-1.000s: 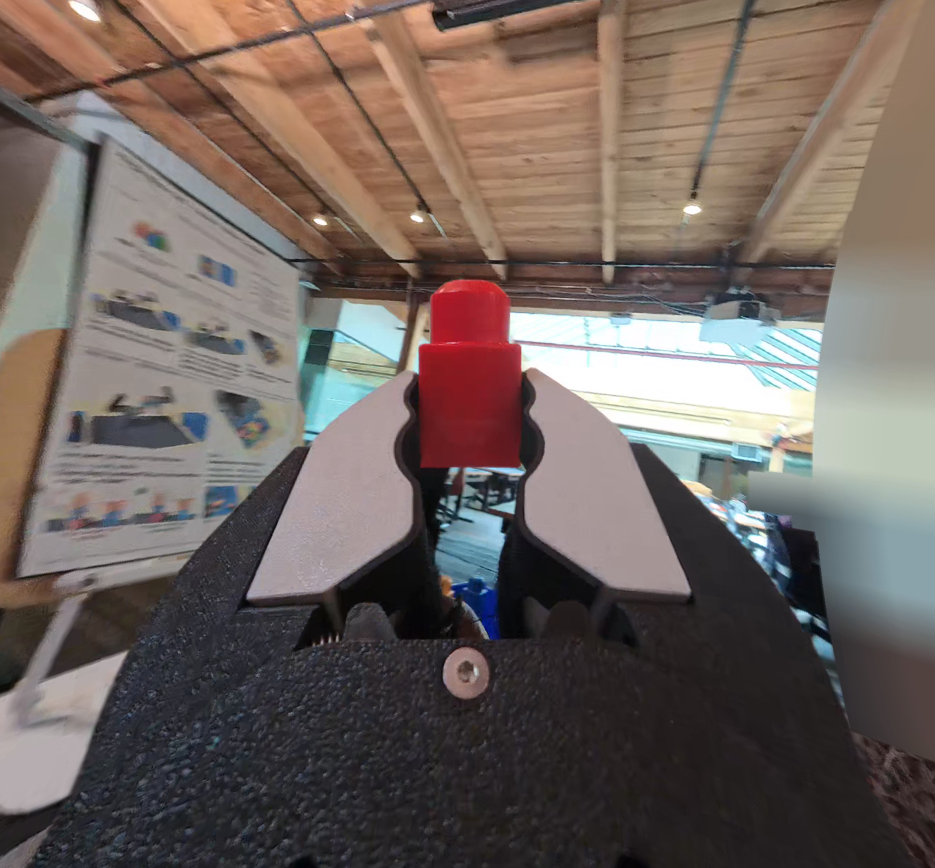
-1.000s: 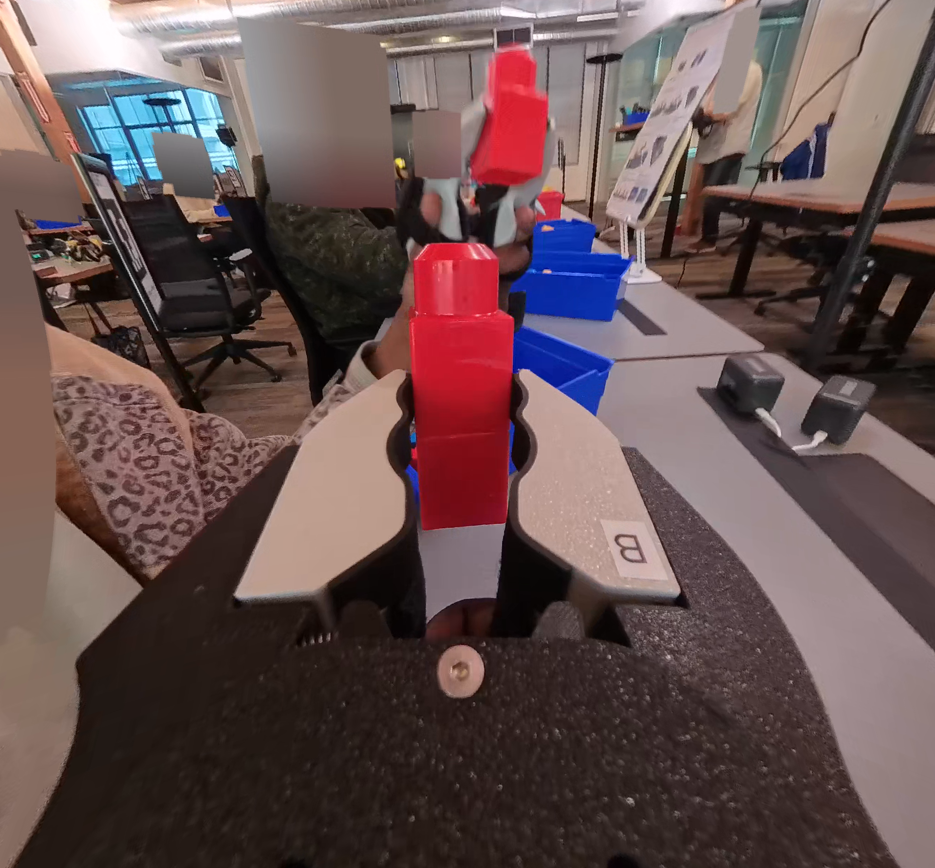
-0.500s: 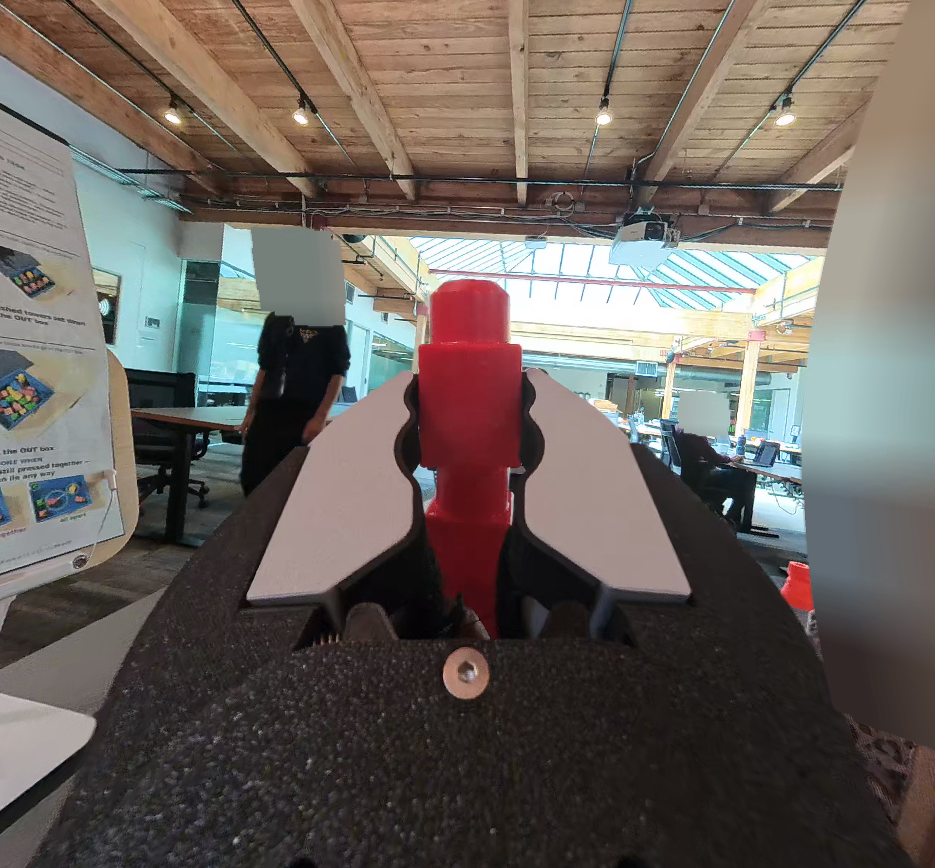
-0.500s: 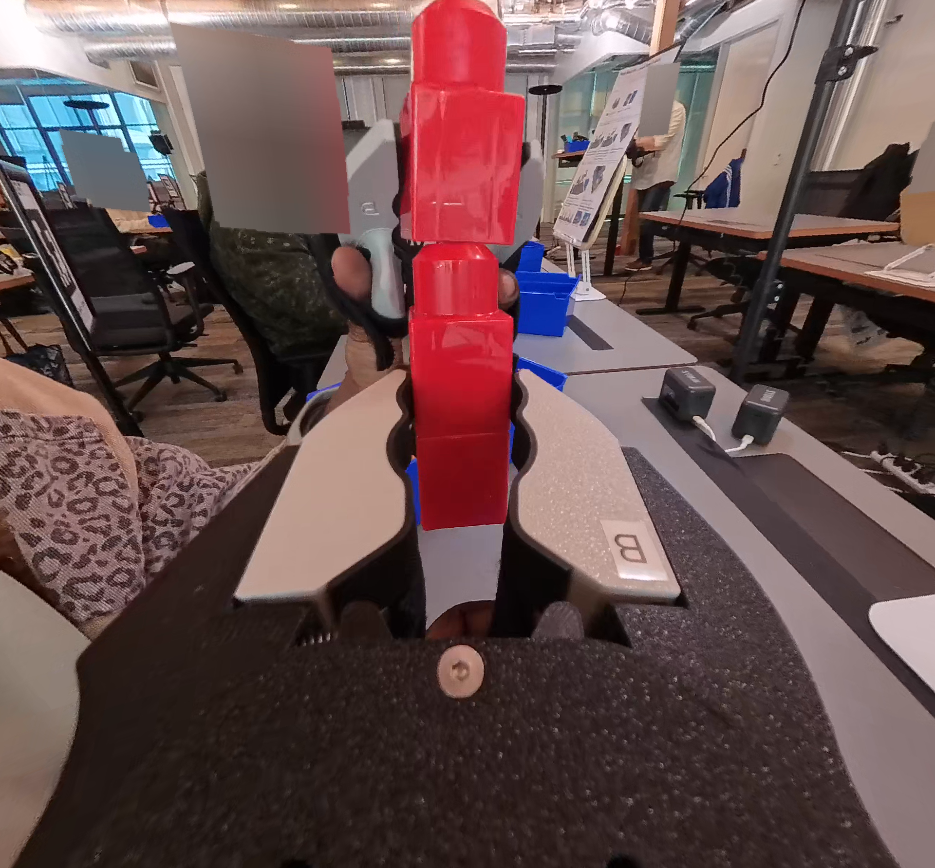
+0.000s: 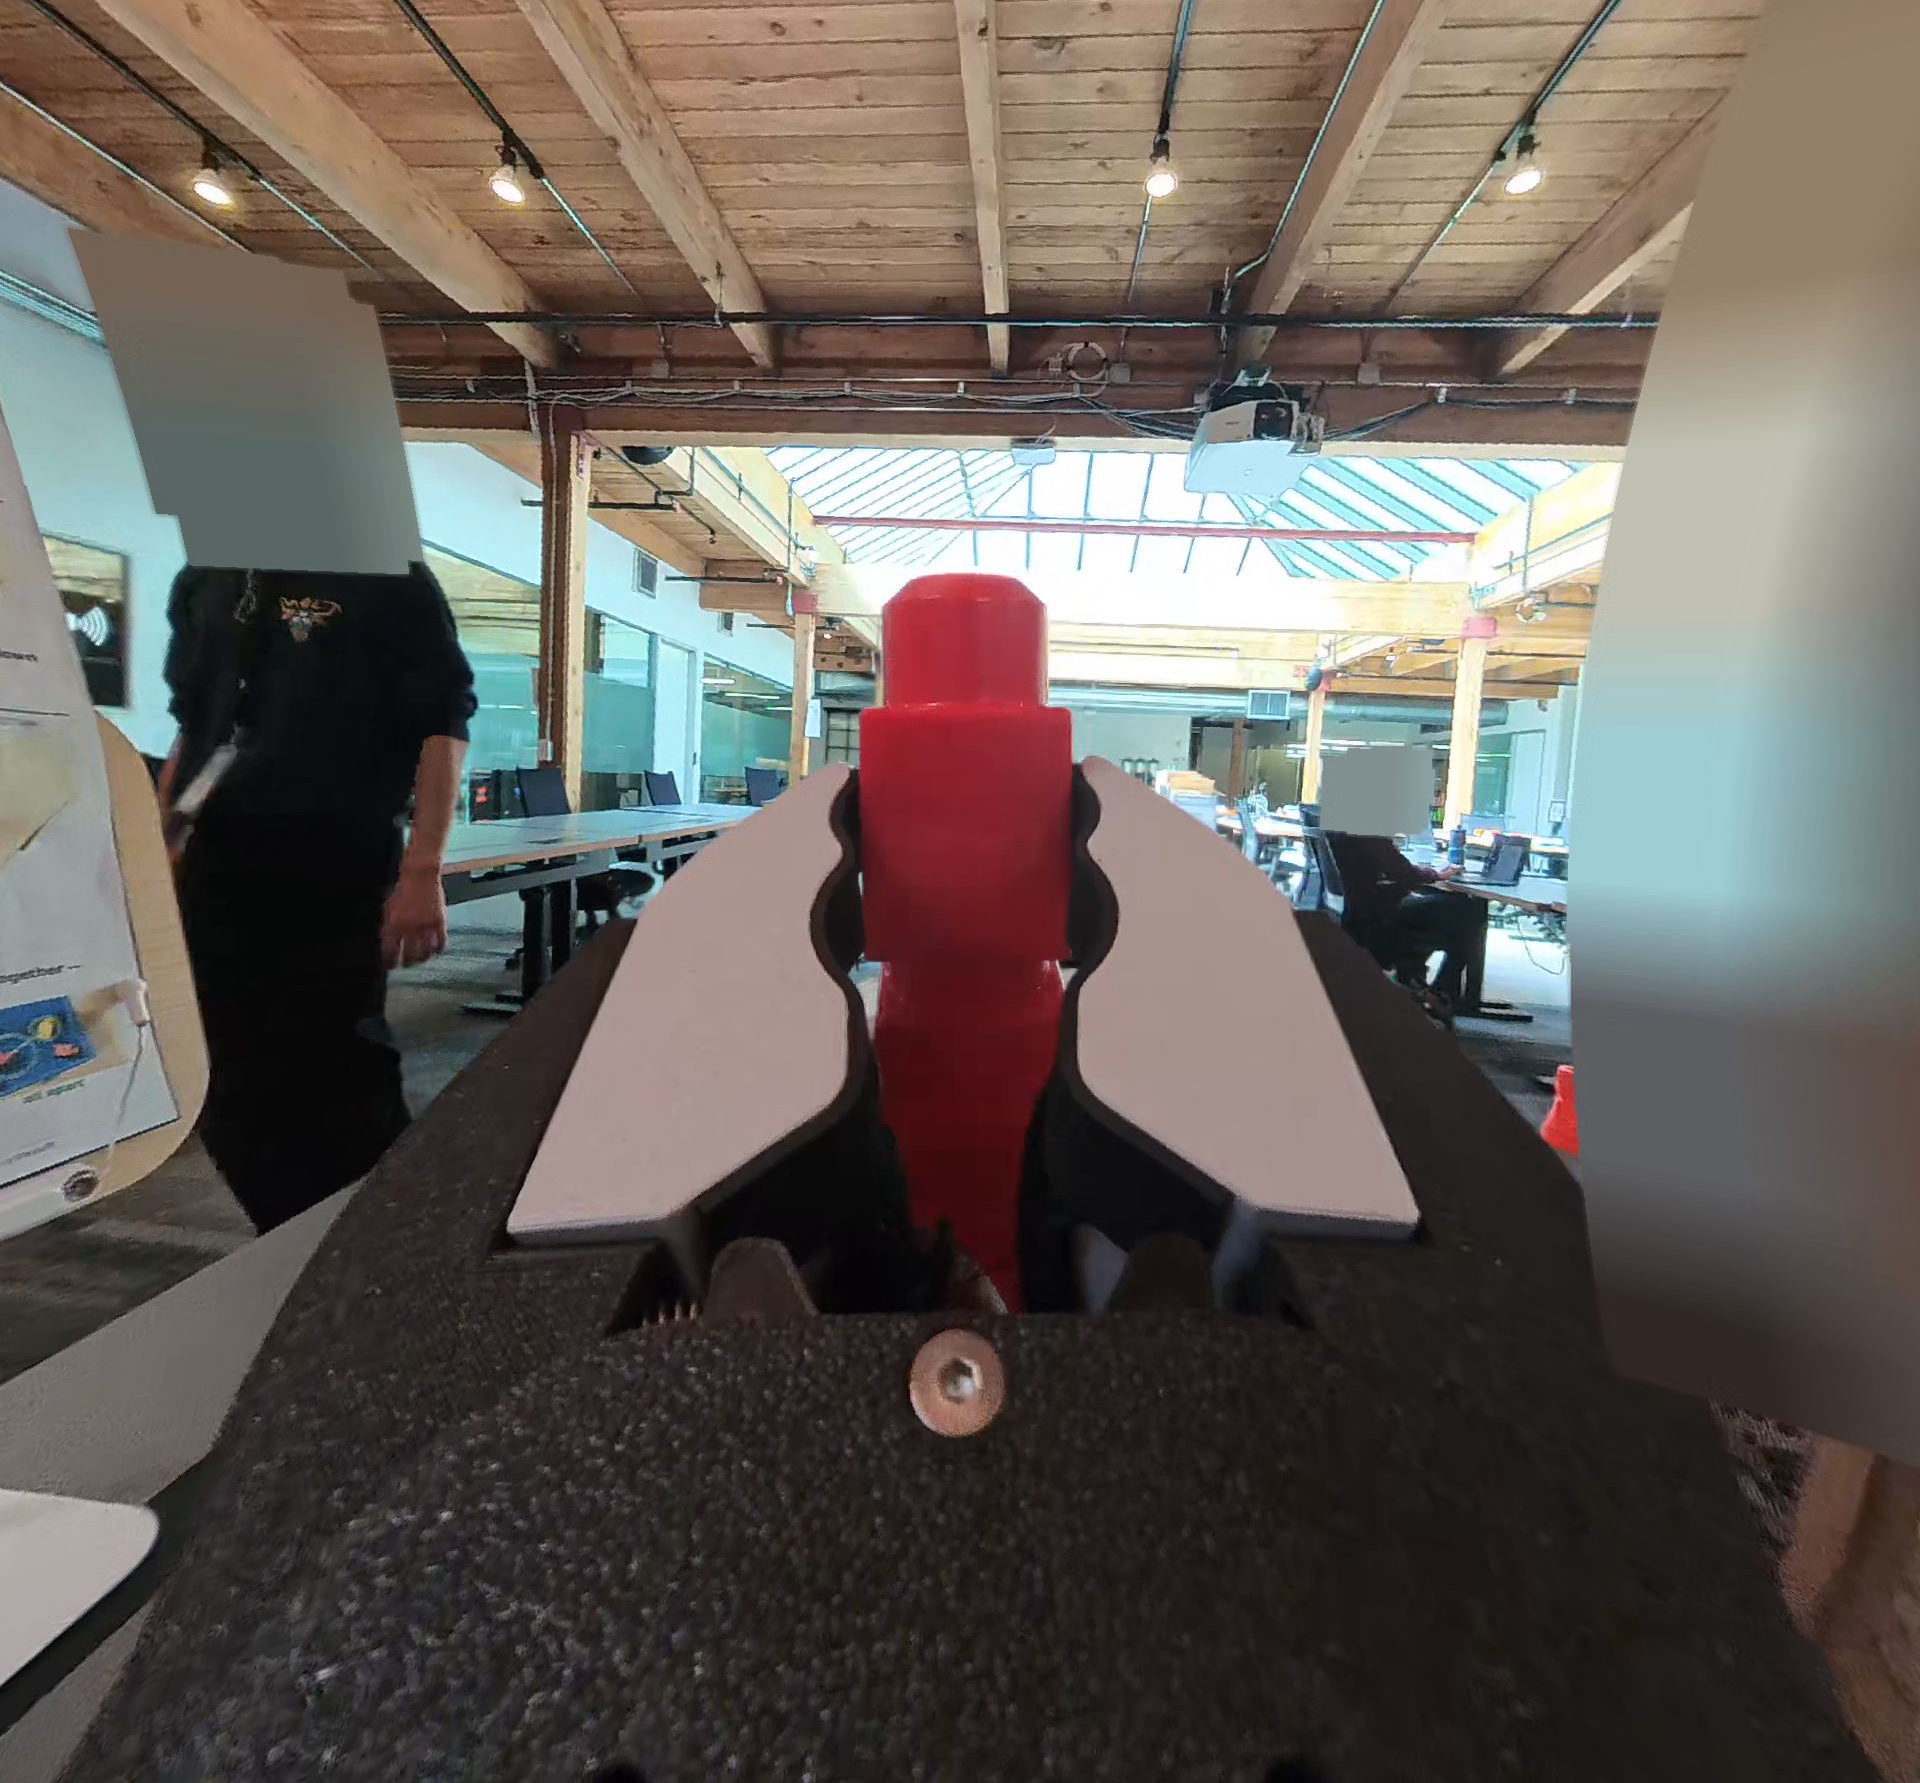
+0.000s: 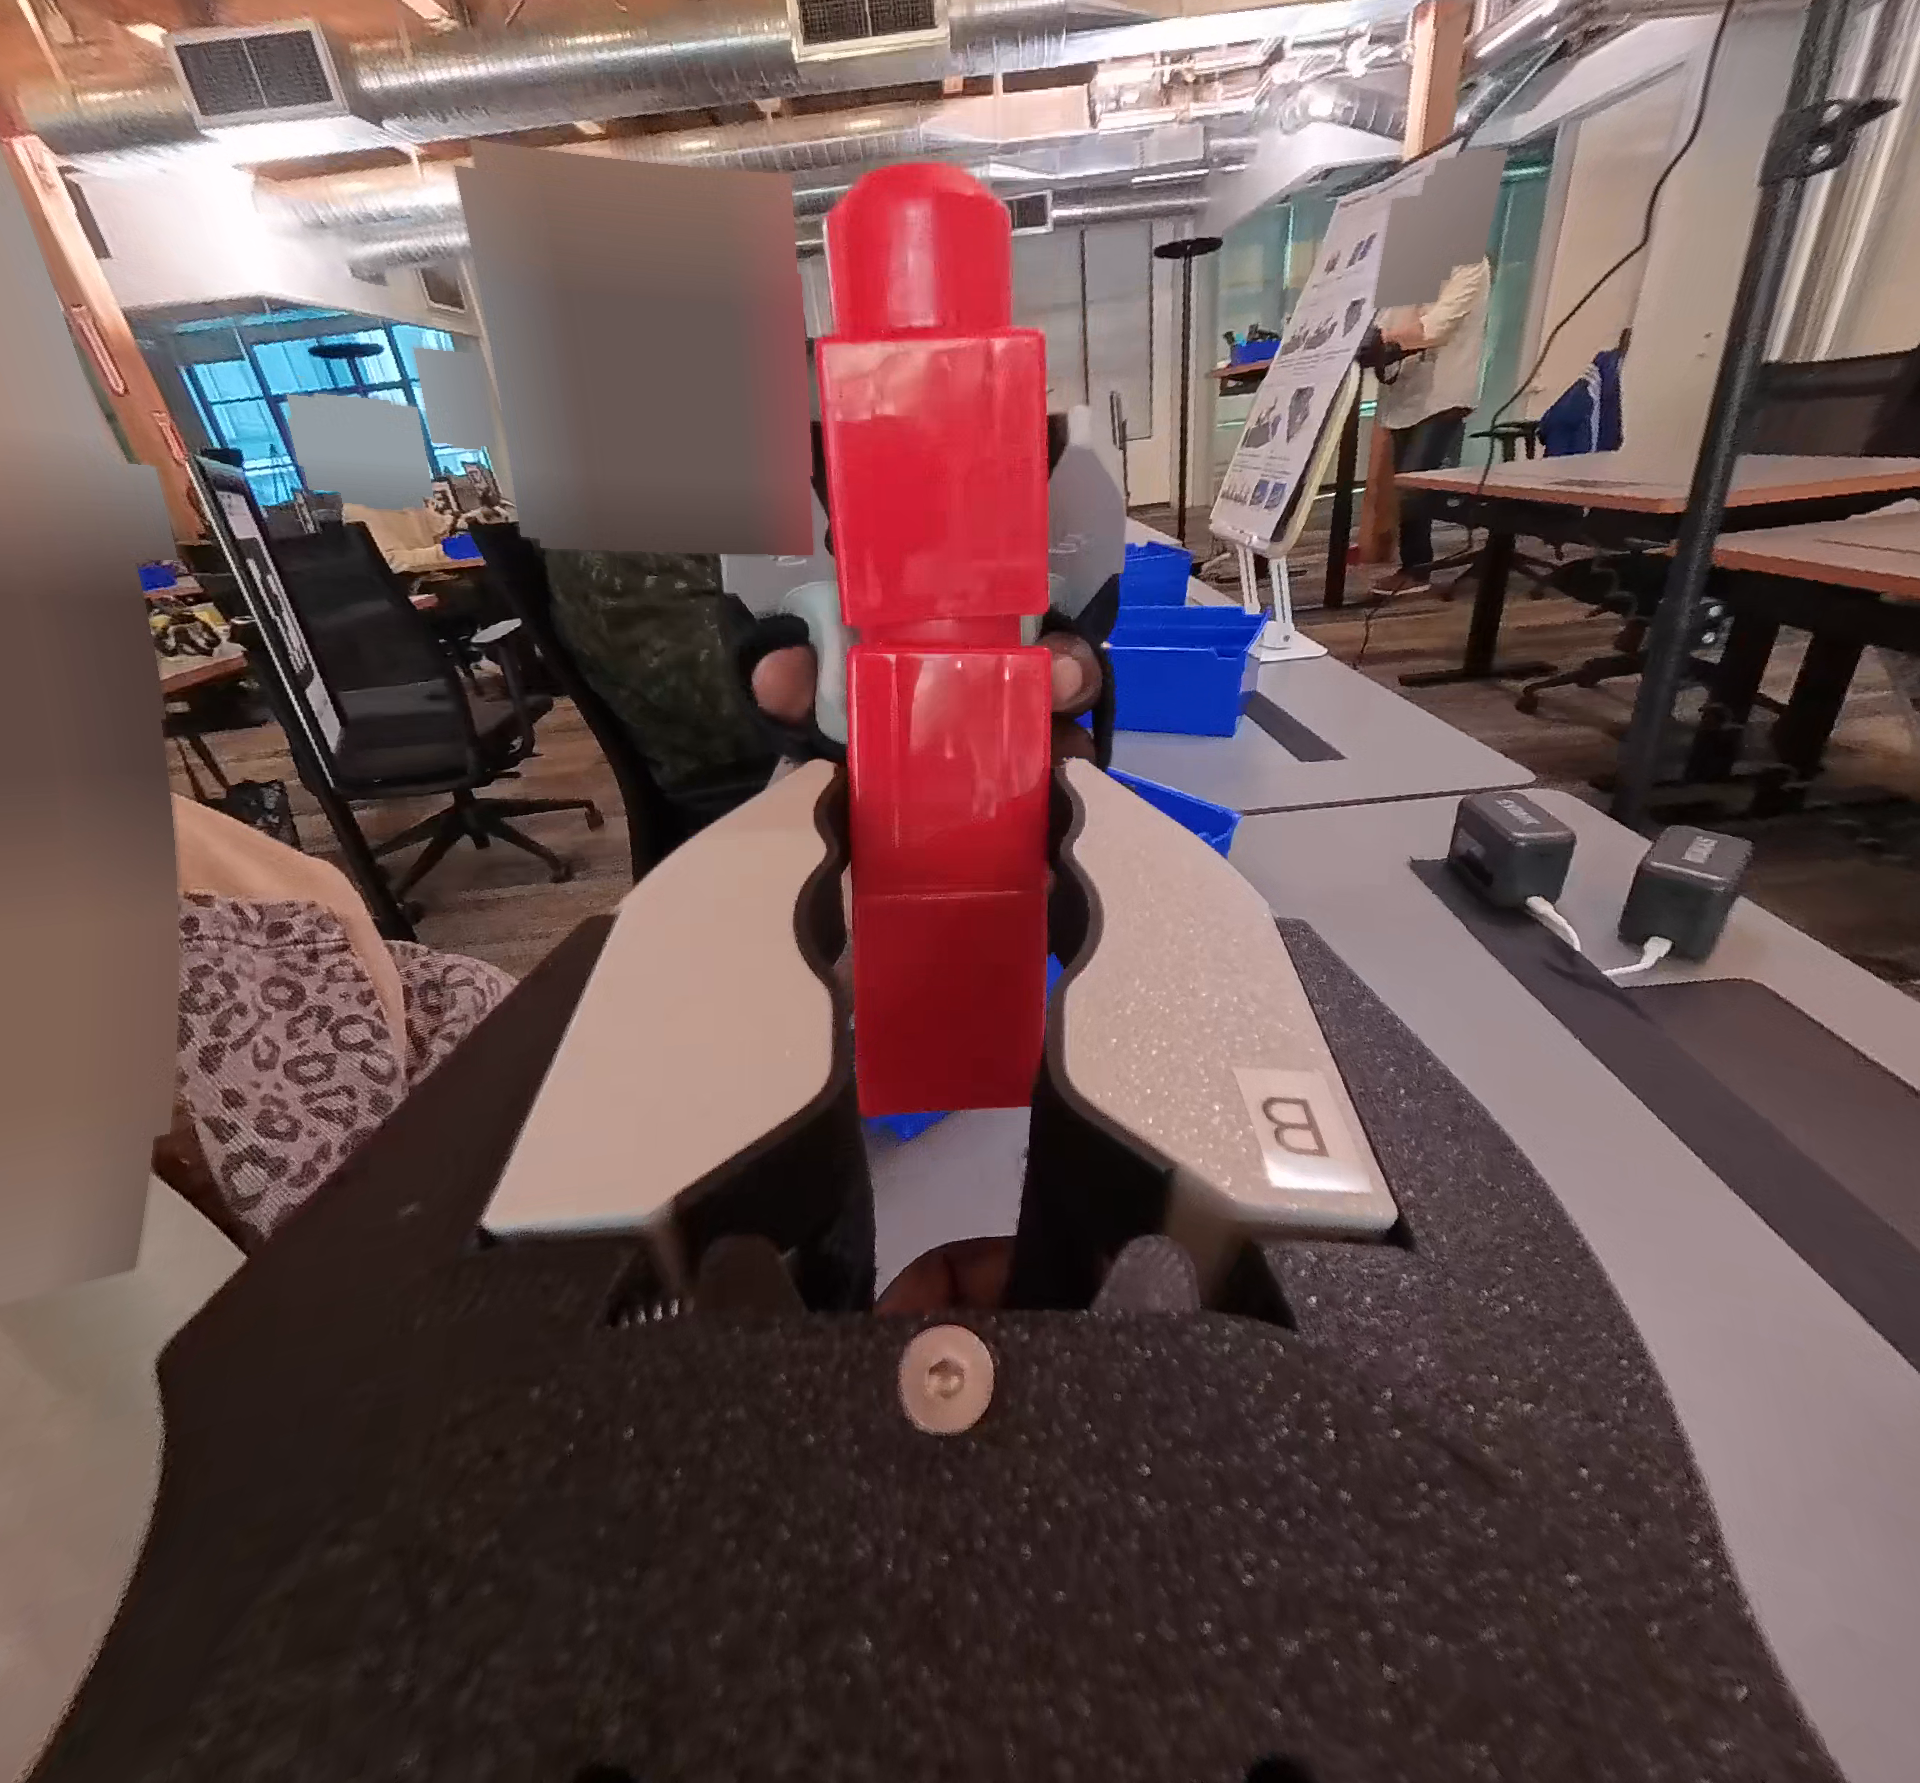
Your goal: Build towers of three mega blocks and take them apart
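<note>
A lettered sticker sits on the right finger of the right gripper; printed posters stand beyond the jaws.

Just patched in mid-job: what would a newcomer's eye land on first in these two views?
The red block tower, dead centre of the right wrist view, three blocks in line: the right gripper has its jaws shut on the lower blocks. In the left wrist view, the left gripper clamps the top block against the wooden ceiling. Blue bins sit behind on the grey table.
</note>
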`<state>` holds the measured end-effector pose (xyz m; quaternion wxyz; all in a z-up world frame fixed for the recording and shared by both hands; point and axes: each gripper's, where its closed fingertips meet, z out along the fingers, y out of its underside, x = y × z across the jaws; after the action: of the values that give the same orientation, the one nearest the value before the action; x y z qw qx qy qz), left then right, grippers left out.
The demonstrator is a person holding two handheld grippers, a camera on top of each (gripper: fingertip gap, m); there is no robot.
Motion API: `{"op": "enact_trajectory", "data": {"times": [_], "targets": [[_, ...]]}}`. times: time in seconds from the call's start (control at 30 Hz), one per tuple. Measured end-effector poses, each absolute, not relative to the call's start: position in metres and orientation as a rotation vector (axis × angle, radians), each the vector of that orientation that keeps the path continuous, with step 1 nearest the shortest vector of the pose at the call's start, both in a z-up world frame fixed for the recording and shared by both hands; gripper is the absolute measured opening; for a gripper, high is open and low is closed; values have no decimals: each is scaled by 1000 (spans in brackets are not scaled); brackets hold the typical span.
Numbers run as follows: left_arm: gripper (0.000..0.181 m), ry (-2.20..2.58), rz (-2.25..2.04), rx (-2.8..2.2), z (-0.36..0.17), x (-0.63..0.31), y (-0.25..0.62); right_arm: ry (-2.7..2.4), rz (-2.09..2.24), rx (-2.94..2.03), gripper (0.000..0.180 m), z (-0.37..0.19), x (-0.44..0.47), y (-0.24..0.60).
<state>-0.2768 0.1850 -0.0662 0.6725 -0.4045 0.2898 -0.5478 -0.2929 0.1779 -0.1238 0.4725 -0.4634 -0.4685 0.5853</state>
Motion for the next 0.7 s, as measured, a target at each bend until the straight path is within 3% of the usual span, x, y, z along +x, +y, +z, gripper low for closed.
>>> {"op": "enact_trajectory", "data": {"times": [0.17,0.7], "targets": [[36,626,-1218,-947,-66,-277,189,-1136,1290,-1126,35,-122,-292,184],[37,677,-1215,-898,-66,-278,181,-1066,1430,-1018,34,-111,-291,179]]}}
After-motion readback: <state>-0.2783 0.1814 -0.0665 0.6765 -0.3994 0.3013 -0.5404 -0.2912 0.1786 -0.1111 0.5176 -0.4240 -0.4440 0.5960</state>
